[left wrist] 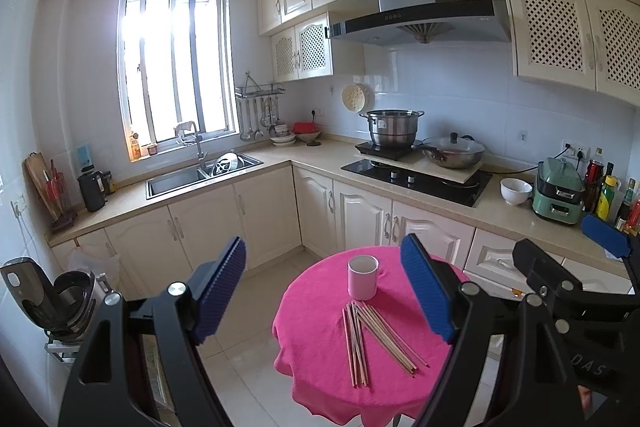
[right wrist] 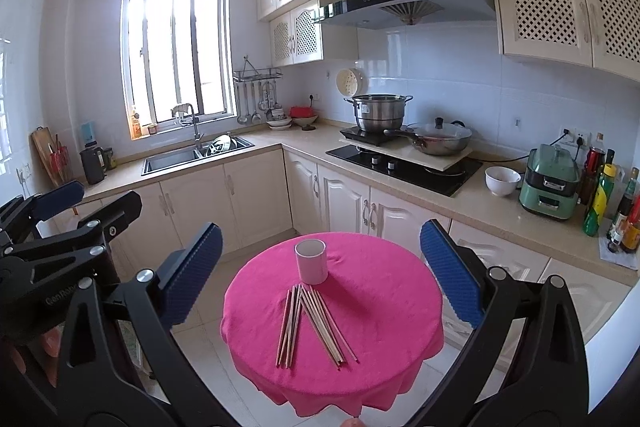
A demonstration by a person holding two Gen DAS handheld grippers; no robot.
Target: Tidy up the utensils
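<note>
Chopsticks: a loose pile of pale wooden chopsticks [right wrist: 310, 323] lies on the pink cloth [right wrist: 384, 327], fanned into two bunches that meet at the far end, near the middle of the round worktop.
Cup: a white cylindrical cup [right wrist: 311, 261] stands upright just behind the sticks, mouth up; its inside cannot be seen.
Left hand-held gripper [left wrist: 324, 291]: jaws spread wide, blue pads [left wrist: 224, 287] bare, holding nothing, raised above the worktop's near left side.
Right hand-held gripper [right wrist: 320, 283]: likewise wide apart, touching nothing, framing cup and sticks.
Hidden: the worktop's near edge is cut off by the gripper bodies; the number of sticks is hard to count.
</note>
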